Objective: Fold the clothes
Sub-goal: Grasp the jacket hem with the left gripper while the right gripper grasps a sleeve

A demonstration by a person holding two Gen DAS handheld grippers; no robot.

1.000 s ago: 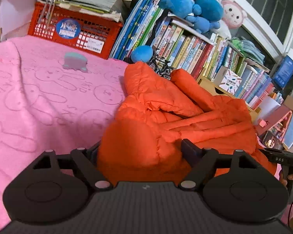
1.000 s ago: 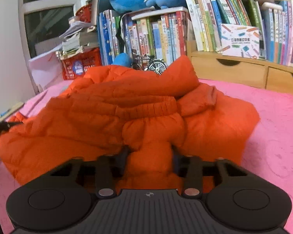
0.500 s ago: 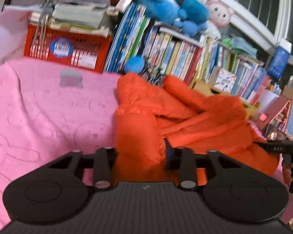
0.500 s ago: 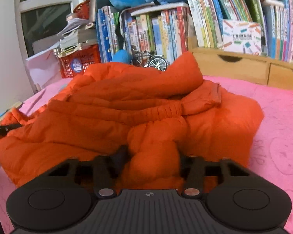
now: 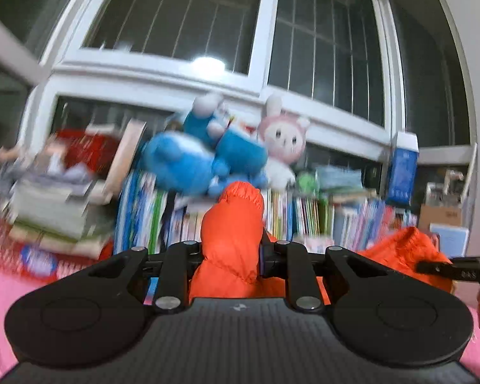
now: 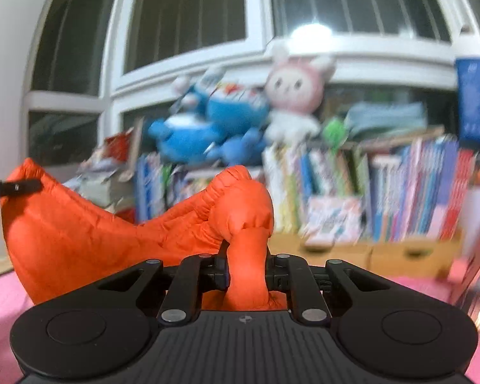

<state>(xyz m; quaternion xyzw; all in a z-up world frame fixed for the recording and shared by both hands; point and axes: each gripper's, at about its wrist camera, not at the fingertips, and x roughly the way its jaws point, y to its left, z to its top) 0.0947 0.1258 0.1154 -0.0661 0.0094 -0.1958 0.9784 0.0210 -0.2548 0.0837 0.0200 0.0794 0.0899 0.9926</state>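
Left tongs [image 5: 230, 249]: jaws closing, pinched on a bunched fold of the orange puffer jacket [image 5: 232, 236], fabric bulging up between the fingers. Right tongs [image 6: 247, 268]: jaws also closing, clamped on another bunch of the same jacket. Jacket hangs slung between the two tongs, raised clear of the pink blanket [image 6: 3, 297] at both grip points; the sagging middle's contact with the blanket is hidden. Behind it: blurred bookshelf [image 6: 384, 192], blue plush toys [image 5: 201, 163] and pink rabbit plush [image 6: 296, 96] on top, dark window [image 5: 182, 9] above.
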